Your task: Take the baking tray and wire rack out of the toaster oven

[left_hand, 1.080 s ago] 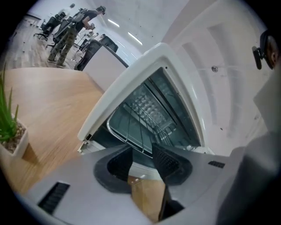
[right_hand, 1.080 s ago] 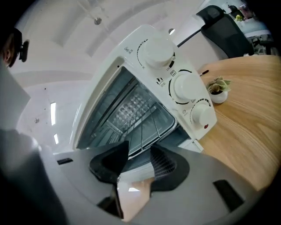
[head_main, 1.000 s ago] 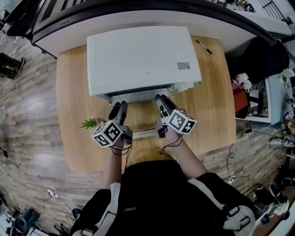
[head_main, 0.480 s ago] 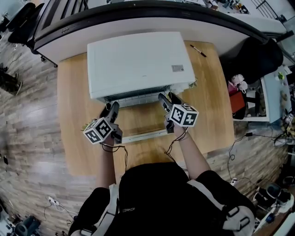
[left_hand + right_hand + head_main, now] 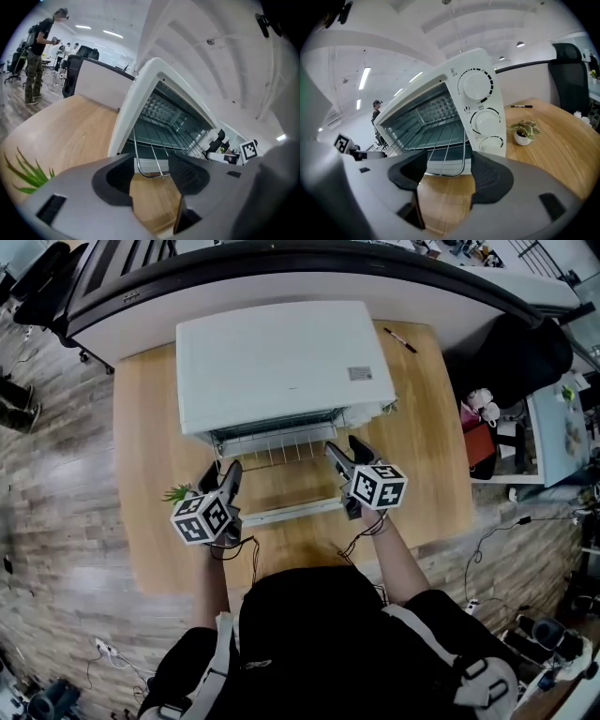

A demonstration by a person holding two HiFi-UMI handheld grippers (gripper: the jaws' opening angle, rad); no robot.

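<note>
The white toaster oven point(image 5: 281, 357) stands on the wooden table with its glass door point(image 5: 281, 491) folded down flat. The wire rack point(image 5: 274, 448) sticks partway out of the mouth, over the door. I cannot make out a baking tray. My left gripper point(image 5: 221, 474) hovers at the rack's front left corner point(image 5: 149, 169); its jaws are closing, with nothing between them. My right gripper point(image 5: 348, 450) is by the front right corner point(image 5: 457, 169), open and empty. Both point slightly down at the oven mouth, and the rack edge lies just past the fingertips point(image 5: 487, 176).
A small potted plant point(image 5: 178, 491) sits left of the door and another point(image 5: 524, 131) right of the oven. A pen point(image 5: 405, 337) lies at the table's back right. Three knobs point(image 5: 476, 84) are on the oven's right face. A person point(image 5: 42, 51) stands far off.
Both grippers' jaws have opened and the hands have spread apart, left going left and right going right. The wire rack now protrudes farther from the oven.
</note>
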